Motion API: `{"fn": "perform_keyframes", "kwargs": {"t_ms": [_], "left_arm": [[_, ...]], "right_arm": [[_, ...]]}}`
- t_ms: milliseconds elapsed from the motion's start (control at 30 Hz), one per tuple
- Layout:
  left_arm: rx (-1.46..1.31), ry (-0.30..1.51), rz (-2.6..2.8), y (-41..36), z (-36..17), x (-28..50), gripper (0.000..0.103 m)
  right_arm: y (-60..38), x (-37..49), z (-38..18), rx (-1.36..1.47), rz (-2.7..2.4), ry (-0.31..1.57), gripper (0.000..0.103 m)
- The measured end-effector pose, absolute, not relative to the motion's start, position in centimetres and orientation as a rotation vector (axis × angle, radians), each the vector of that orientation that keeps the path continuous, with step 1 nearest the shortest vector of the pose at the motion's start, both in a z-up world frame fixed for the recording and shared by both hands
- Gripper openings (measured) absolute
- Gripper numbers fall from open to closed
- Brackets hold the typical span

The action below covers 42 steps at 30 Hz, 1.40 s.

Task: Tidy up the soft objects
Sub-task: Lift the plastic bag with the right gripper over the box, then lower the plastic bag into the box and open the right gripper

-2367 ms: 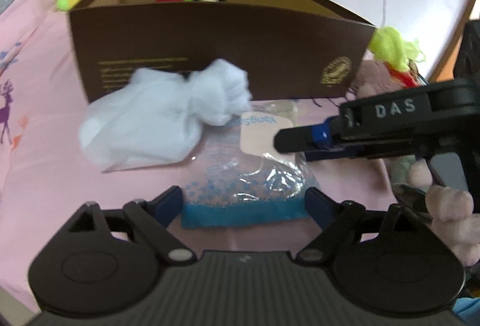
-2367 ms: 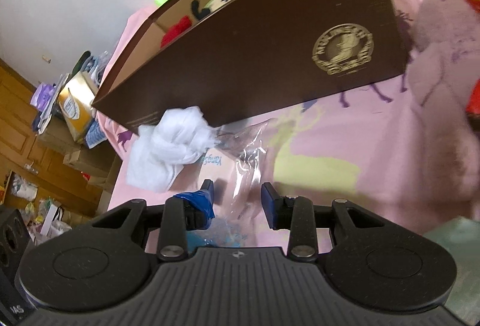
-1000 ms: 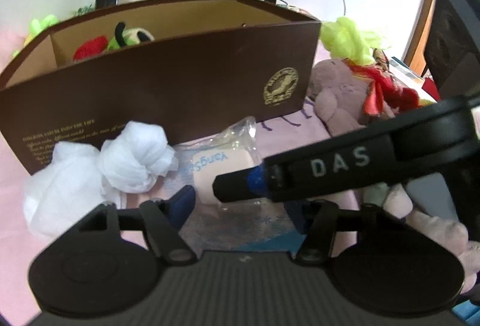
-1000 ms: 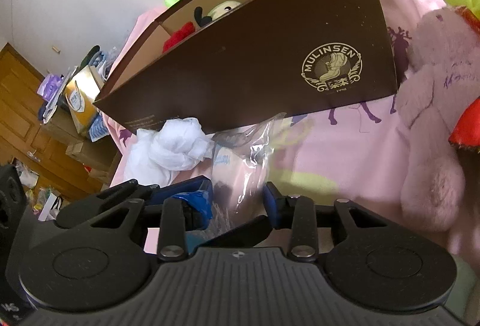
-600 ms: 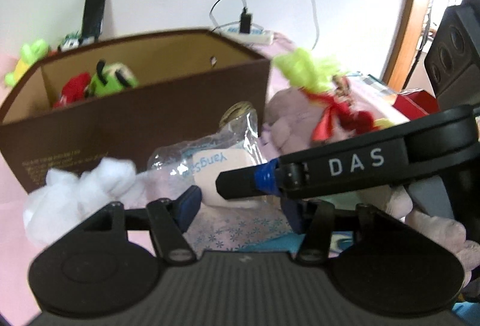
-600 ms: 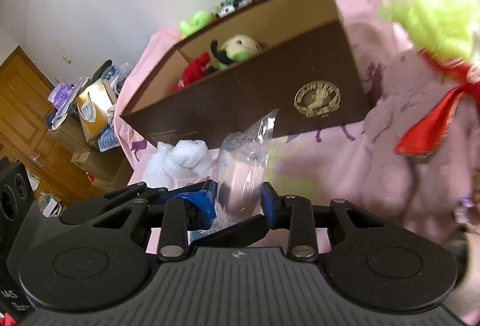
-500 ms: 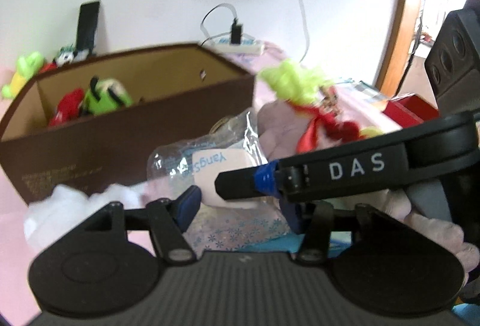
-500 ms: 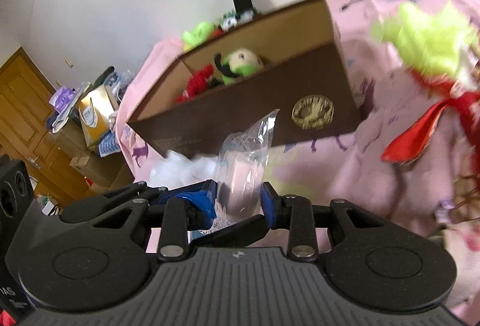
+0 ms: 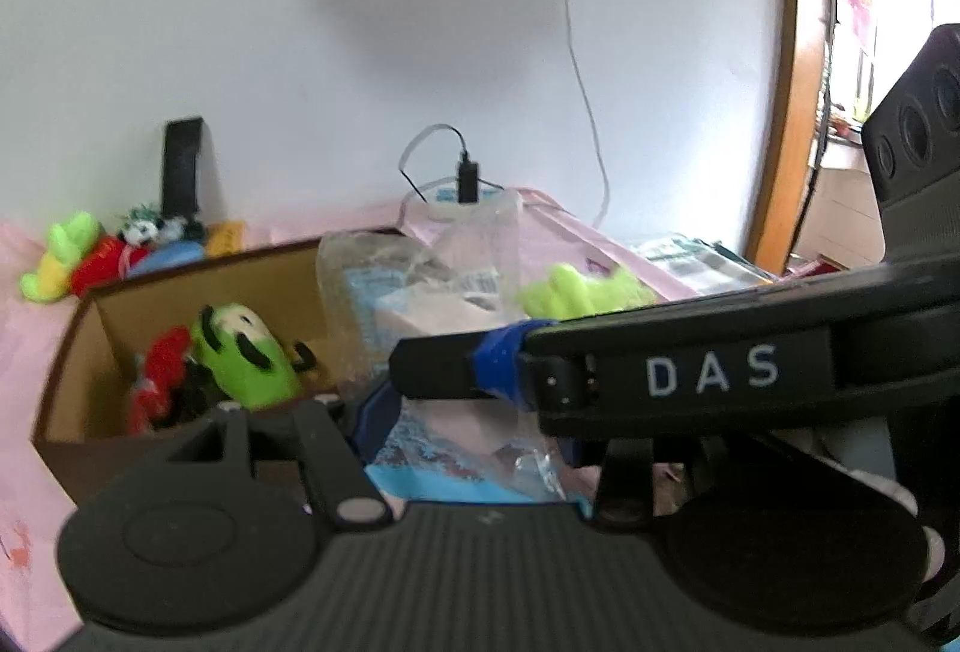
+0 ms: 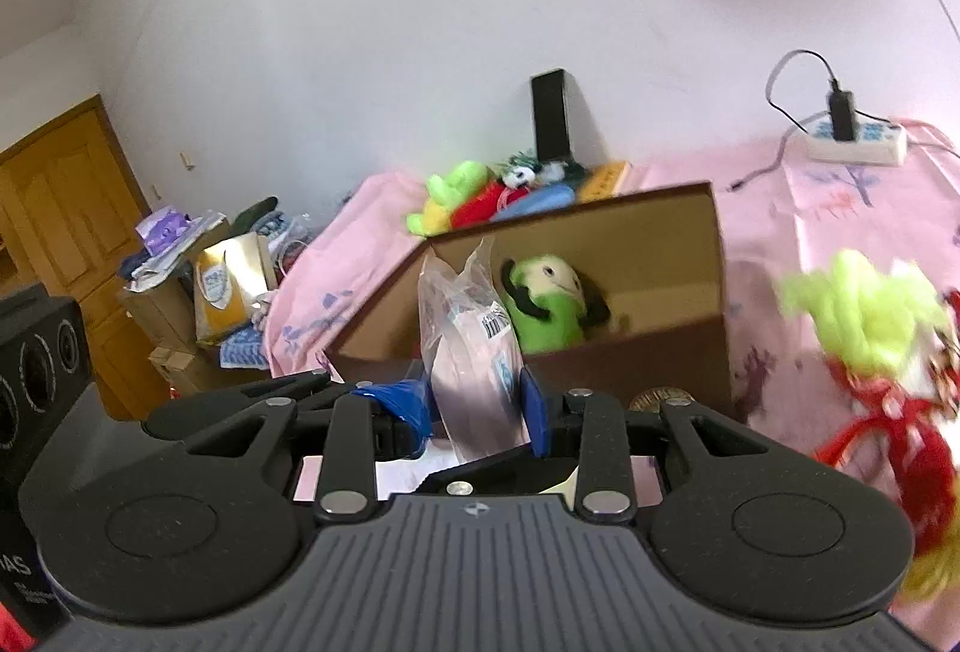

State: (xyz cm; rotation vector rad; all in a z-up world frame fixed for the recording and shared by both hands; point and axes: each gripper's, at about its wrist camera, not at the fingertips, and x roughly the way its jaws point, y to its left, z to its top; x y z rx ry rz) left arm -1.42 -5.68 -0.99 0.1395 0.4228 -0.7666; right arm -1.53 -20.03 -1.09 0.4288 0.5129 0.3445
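Crossing most of the left wrist view, the right gripper's black arm hides the right half of the clear plastic bag and the left gripper's far finger. Only the near blue pad shows, against the bag's crinkled film; the left jaws are closing with the bag between them, but whether both pads press on it I cannot tell. In the right wrist view the right gripper is clenched on the same bag, its blue pads pinching the film from both sides. The bag stands upright, glossy and wrinkled, with a pale pink soft pack inside, a barcode label near the top and a blue speckled band at the bottom. It hangs in the air in front of the brown cardboard box, whose near wall is partly covered by the gripper body. Inside the box lie a green plush toy and a red plush, both blurred. At the right edge a yellow-green and red fluffy toy is smeared and cut off. Pink printed cloth covers the surface.
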Motion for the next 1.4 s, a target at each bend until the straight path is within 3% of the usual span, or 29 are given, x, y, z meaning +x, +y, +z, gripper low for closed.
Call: {"fn": "perform_keyframes", "kwargs": {"t_ms": [500, 1133, 1267, 1400], "left_arm": [[0.200, 0.349, -0.551, -1.2, 3.5, 5.9, 0.043], [0.284, 0.563, -0.442, 0.7, -2.5, 16.6, 0.047], [0.282, 0.578, -0.434, 0.7, -3.4, 17.0, 0.062], [0.288, 0.592, -0.405, 0.7, -4.0, 17.4, 0.064]], "right_arm": [[-17.1, 8.9, 1.2, 0.594, 0.538, 0.463, 0.015], [-14.0, 17.8, -5.5, 0.841, 0.470, 0.744, 0.018], [-14.3, 18.2, -6.3, 0.864, 0.450, 0.781, 0.019], [-15.0, 18.1, -6.7, 0.879, 0.464, 0.784, 0.020]]}}
